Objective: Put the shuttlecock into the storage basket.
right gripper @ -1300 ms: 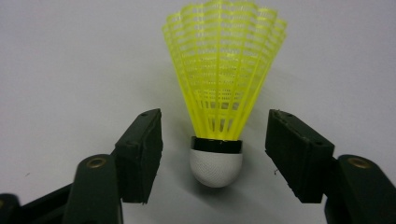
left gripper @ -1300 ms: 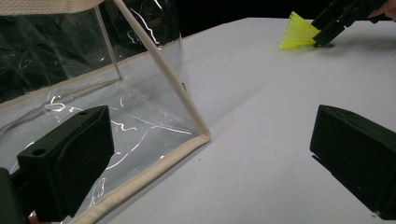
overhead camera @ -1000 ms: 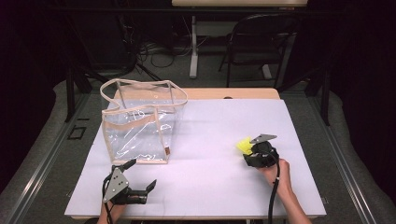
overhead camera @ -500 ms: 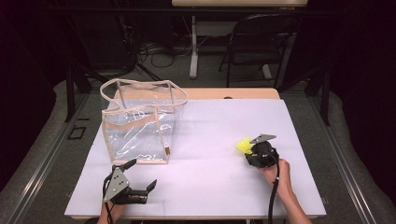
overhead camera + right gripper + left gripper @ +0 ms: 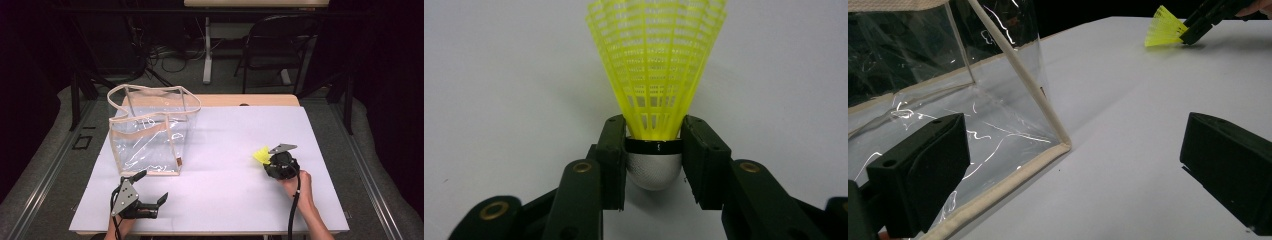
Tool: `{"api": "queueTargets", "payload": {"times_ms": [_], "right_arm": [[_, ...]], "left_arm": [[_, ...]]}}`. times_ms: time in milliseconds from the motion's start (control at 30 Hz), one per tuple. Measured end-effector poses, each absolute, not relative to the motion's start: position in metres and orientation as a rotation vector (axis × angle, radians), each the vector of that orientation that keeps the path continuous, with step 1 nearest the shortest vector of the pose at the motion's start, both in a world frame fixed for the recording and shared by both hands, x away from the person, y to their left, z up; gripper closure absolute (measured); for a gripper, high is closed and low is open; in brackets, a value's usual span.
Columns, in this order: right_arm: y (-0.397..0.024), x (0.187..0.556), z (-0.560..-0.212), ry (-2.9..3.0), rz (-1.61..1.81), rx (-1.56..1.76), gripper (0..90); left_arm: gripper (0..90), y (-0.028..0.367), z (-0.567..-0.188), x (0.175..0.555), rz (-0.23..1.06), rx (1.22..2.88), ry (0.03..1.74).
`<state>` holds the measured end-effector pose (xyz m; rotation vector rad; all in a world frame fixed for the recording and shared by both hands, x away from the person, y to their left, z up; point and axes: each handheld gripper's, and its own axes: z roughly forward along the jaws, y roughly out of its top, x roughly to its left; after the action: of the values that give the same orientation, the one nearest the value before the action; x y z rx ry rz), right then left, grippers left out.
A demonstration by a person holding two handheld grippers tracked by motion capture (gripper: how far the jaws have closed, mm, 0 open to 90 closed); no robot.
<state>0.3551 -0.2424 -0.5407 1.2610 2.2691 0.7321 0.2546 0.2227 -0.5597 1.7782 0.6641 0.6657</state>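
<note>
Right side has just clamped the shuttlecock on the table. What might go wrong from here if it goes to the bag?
1. The right gripper fingers pinch the yellow shuttlecock by its rounded cork, having just closed on it; it may squirt out on lifting.
2. The clear bag looks light and floppy, so a bump could tip it; the open left gripper isn't steadying it.

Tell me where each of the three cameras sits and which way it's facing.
High view: above the table's near edge, looking forward and down on the clear bag; both forearms enter from below.
Left gripper view: on the left gripper, facing the bag's corner between open jaws.
Right gripper view: on the right gripper, jaws just closed on the yellow shuttlecock.
Shared: the left gripper view also catches that shuttlecock, held far off.
</note>
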Motion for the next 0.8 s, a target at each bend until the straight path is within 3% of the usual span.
{"api": "queueTargets", "payload": {"times_ms": [800], "right_arm": [[-0.245,0.345,-0.52,2.221,0.759,1.235,63.8]], "left_arm": [[0.0,0.225,-0.559,0.254,0.672,1.775,0.669]]}}
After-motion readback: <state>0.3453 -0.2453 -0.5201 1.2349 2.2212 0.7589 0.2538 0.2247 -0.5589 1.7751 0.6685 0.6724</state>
